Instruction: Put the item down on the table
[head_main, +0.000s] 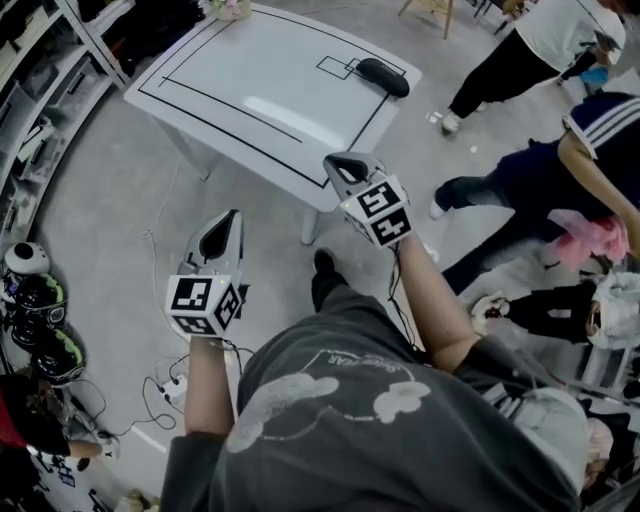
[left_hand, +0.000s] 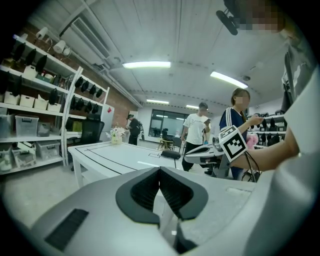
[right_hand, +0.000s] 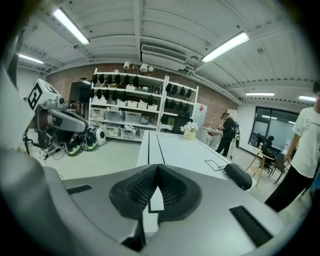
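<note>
At far left, your left gripper (head_main: 222, 228) hangs low beside your body, short of the white table (head_main: 250, 90) and off its near edge. Its jaws are pressed together with nothing between them. The table stands ahead of you, its top marked with black lines, and you are a step back from it.

At center, your right gripper (head_main: 347, 166) is raised higher and further forward, its tip over the table's near corner. Its jaws are also closed tight and empty, as its own view shows.

To the right, the dark oblong item (head_main: 383, 76) lies flat on the tabletop at the far right corner, just beside a small outlined rectangle (head_main: 335, 67). Neither gripper touches it. From the right gripper it lies ahead and a little to the right, well apart. Its long axis runs slantwise, roughly along that far edge.

Judged from how things lie, the item is down on the table and out of your hands. Should it need handling again, your right hand is clearly the nearer, and its jaws would have to part first and cross the short width of the item.
</note>
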